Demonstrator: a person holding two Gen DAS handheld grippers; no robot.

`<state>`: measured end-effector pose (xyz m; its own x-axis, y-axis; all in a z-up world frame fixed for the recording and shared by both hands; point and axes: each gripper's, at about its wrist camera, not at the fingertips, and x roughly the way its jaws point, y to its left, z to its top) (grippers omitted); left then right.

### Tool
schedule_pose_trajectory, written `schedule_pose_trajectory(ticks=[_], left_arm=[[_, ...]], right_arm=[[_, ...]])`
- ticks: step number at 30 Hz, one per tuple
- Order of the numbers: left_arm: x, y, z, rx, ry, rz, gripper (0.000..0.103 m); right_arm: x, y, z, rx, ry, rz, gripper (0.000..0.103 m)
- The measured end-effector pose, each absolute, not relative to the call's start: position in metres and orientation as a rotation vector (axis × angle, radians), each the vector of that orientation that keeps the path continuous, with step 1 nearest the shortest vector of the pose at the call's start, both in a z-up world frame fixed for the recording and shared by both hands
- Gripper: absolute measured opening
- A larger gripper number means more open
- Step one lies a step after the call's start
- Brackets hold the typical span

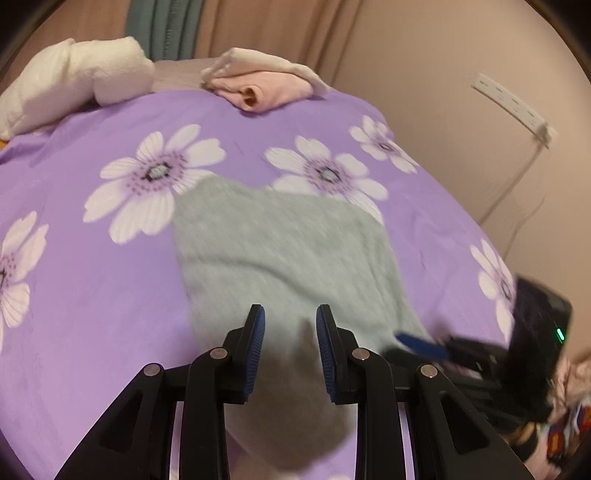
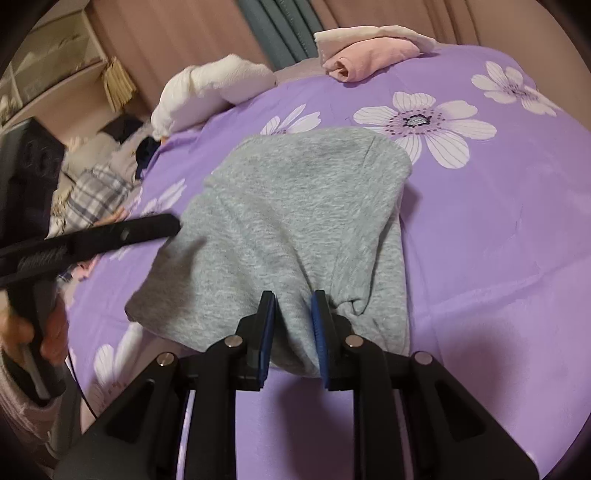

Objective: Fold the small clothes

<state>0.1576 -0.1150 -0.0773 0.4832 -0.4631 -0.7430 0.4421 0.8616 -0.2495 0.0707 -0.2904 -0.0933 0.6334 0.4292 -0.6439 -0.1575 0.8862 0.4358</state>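
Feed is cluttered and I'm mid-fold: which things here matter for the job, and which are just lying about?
In the job:
- grey garment
- left tool
- right tool
- folded pink garment, probably done

Lying about:
- white plush item
- plaid cloth
- wall power strip
- teal curtain
- floral purple bedsheet, only the work surface

The garment (image 2: 288,221) lies mid-bedspread (image 2: 498,258). Behind it, at the far edge, sit folded clothes (image 2: 365,51) — left of them a pillow (image 2: 218,88). More laundry (image 2: 96,184) lies off the bed's left side.
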Motion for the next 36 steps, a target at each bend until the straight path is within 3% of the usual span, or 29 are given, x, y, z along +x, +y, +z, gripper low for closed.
schedule_pose_trajectory(ticks=[7, 14, 19, 25, 36], left_arm=[[0.218, -0.121, -0.1, -0.067, 0.974, -0.488, 0.025], [0.22, -0.132, -0.124, -0.003, 1.019, -0.474, 0.025], [0.22, -0.129, -0.123, -0.009, 1.021, -0.474, 0.025], [0.219, -0.126, -0.119, -0.011, 1.019, -0.477, 0.026], [0.153, -0.103, -0.096, 0.008, 0.924, -0.521, 0.026]], right_arm=[[0.068, -0.296, -0.088, 0.429, 0.779, 0.373, 0.024], [0.092, -0.301, -0.058, 0.439, 0.739, 0.417, 0.025], [0.155, -0.304, -0.052, 0.471, 0.813, 0.302, 0.027], [0.208, -0.302, -0.094, 0.506, 1.004, 0.195, 0.024], [0.132, -0.296, -0.06, 0.353, 0.861, 0.275, 0.032]])
